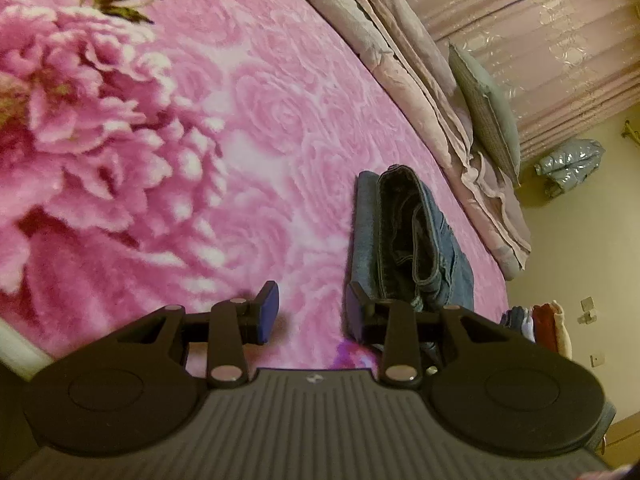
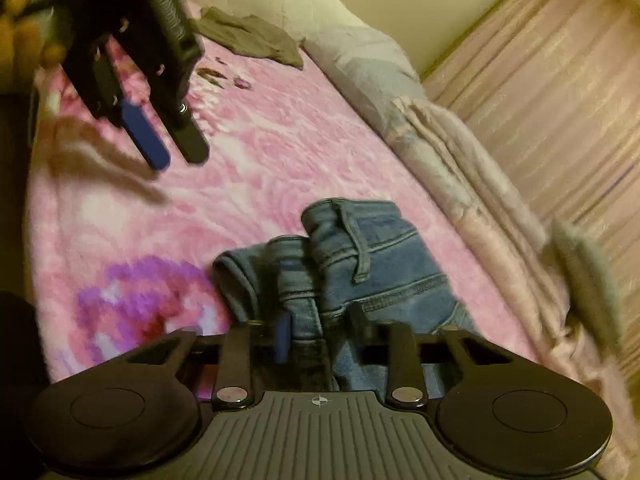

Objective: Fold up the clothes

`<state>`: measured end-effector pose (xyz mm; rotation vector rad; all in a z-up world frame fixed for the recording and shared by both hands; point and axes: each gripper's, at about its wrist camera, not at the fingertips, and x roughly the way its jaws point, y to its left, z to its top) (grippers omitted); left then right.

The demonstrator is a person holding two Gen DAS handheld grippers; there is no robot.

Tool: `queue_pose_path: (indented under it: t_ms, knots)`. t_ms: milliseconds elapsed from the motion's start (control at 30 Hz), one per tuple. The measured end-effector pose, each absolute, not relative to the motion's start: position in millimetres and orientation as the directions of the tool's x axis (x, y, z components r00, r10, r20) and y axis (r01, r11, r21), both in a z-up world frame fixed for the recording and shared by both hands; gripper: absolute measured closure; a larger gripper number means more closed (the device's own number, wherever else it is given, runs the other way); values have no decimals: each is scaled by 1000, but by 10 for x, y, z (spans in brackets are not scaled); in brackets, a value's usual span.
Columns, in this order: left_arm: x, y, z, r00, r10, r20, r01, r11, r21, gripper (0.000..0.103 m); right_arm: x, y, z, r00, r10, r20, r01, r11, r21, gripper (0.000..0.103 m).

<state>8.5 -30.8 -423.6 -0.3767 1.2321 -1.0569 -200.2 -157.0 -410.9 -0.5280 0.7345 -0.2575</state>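
Folded blue jeans [image 1: 408,240] [image 2: 380,256] lie on a pink floral blanket [image 1: 248,120] [image 2: 280,152] near the bed's edge. My right gripper [image 2: 320,330] is at the near end of the jeans, its pads pressing a thick fold of denim between them. My left gripper [image 1: 312,310] hovers open just left of the jeans, with only blanket showing between its fingers; its right finger is close to the denim's edge. In the right wrist view the left gripper [image 2: 178,158] hangs above the blanket at upper left, held by a person's hand [image 2: 24,28].
A folded pink-grey quilt [image 1: 420,92] [image 2: 460,160] runs along the bed's far edge, with a grey pillow [image 1: 488,108] against the curtain [image 1: 540,20]. An olive garment [image 2: 256,36] lies at the blanket's far end. A silver jacket [image 1: 568,164] and a clothes pile [image 1: 536,320] sit on the floor.
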Motion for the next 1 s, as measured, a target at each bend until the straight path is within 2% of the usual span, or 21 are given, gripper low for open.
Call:
queue_pose_path:
  t_ms: [100,233,367,433,533,567,633,667,700,767,867,967,1000]
  knots:
    - [100,-309,-4316,-53,-816,-576,436,500,-748,72,-2025,-1661,-4005,738,-387,-553,79,863,-499,84]
    - [113,-279,-4369,-57,-825,-563,426,489,-761,72,-2083,-1635,-3734,806,-408,-429,146,839,-523,85]
    - [115,-277,-4398,-60,-830,-555,413,486,-771,72,-2059,-1520,-3981,769,-375,-517,22,824,-566,85]
    - [109,-272,-4390,-58,-830,-555,411,487,-771,72,-2037,-1444,-4109,761,-385,-522,6,809,-588,85]
    - [86,-280,-4369,-52,-822,-567,411,500,-763,72,-1962,-1486,-4081,753,-399,-524,70,839,-539,82]
    - [76,-287,-4353,-48,-818,-574,412,507,-757,72,-1936,-1467,-4139,739,-398,-543,40,832,-554,72]
    - [31,-294,-4270,-28,-805,-592,434,524,-733,72,-2000,-1450,-4097,734,-406,-544,61,838,-542,66]
    - [2,-292,-4215,-15,-801,-599,451,529,-719,72,-2032,-1441,-4076,732,-410,-544,72,841,-537,58]
    - [-37,-286,-4143,0,-800,-600,474,528,-705,73,-2064,-1432,-4055,730,-414,-545,82,843,-531,36]
    - [-114,-274,-3998,29,-799,-600,518,525,-675,74,-2193,-1486,-3952,731,-416,-540,151,871,-467,18]
    - [-269,-301,-3733,43,-830,-556,603,466,-648,78,-2581,-1813,-3714,714,-432,-551,367,901,-231,20]
    - [-461,-532,-3469,-1,-867,-498,700,355,-620,79,-3015,-2262,-3613,674,-472,-568,574,819,1,67]
    - [-526,-633,-3399,-16,-873,-488,730,323,-602,79,-3112,-2398,-3610,648,-499,-575,630,776,36,69]
